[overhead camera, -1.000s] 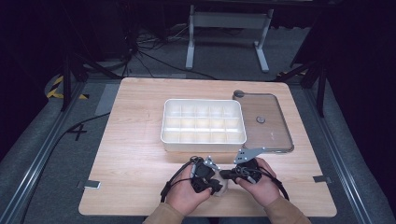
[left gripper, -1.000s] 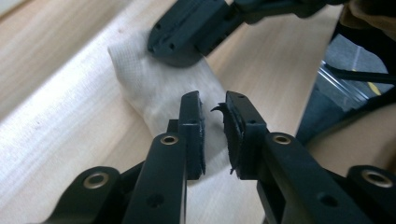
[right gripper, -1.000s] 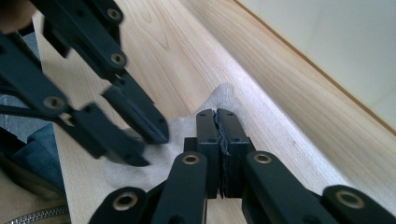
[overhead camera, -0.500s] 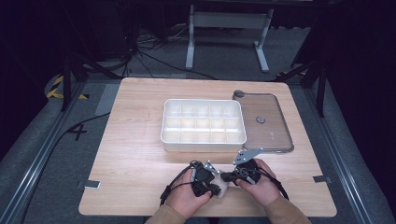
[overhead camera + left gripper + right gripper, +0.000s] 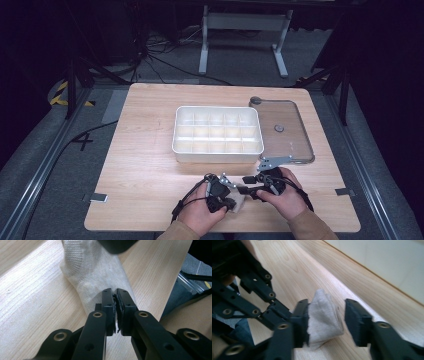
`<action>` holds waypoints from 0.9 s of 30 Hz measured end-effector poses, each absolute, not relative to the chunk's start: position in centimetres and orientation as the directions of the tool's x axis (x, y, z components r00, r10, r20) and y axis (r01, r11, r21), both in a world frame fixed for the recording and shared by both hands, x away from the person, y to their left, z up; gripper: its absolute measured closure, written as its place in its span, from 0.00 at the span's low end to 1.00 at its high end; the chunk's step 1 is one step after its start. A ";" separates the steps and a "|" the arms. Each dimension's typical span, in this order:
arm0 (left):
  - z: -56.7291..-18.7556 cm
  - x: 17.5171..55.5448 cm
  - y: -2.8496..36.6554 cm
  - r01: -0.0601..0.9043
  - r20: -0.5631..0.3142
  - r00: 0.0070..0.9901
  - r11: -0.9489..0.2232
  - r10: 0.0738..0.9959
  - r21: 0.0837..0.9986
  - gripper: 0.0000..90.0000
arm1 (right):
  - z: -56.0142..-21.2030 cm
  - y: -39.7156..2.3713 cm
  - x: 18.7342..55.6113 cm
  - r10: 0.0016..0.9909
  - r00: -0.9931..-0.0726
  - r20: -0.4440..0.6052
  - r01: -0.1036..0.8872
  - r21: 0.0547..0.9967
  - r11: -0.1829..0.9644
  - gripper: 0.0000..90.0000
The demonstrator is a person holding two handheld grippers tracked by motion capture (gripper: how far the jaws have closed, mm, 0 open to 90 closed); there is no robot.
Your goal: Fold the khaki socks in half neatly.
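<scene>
Handling: a pale knit sock [image 5: 96, 277] was being worked between both grippers at the 6 o'clock edge of the table [image 5: 140, 180], just in front of the person.
Left gripper [image 5: 115, 293]: jaws nearly together, pinching a fold at the sock's near end; it had just finished closing on the cloth.
Right gripper [image 5: 327, 315]: jaws stood wide with the sock [image 5: 323, 317] between them; the left pad brushed the cloth, the right pad sat apart; it had just been opening, so no grip.
Sock place: on the wood at about 6 o'clock in the high view [image 5: 239, 201], between the two hands, well short of the tray.
Tray [image 5: 218, 150]: white divided box at table centre, compartments looked empty.
Lid [image 5: 295, 145]: clear flat lid at 3 o'clock of the tray, touching or just beside its wall, can't tell which.
Step, judged: a handover or regrip during folding or rolling; the left held while the right let go.
Next move, judged: right needs a fresh bite on the free end at 12 o'clock of the left jaws, closing square on the cloth, before any pull or lift toward the tray.
Risk, judged: thin pinch by the left could slip if the right tugs early.
</scene>
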State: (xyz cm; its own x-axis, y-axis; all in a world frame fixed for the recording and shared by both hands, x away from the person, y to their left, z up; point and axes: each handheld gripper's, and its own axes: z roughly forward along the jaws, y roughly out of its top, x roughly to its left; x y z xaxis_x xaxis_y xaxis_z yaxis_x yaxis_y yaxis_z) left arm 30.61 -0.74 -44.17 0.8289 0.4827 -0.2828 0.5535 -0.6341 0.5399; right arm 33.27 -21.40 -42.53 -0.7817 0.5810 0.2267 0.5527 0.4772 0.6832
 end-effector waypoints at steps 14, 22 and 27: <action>-44.4 30.0 -0.4 0.554 -0.278 0.829 -0.640 0.486 0.533 0.94 | -44.7 -20.3 34.0 0.593 -0.738 0.323 0.643 0.603 0.472 0.48; -44.6 29.8 -0.3 0.562 -0.284 0.823 -0.635 0.491 0.530 0.93 | -45.3 -19.9 34.3 0.602 -0.704 0.377 0.690 0.562 0.456 0.49; -44.7 29.8 -0.3 0.563 -0.286 0.823 -0.634 0.491 0.531 0.93 | -45.4 -19.9 34.3 0.602 -0.697 0.391 0.699 0.559 0.446 0.49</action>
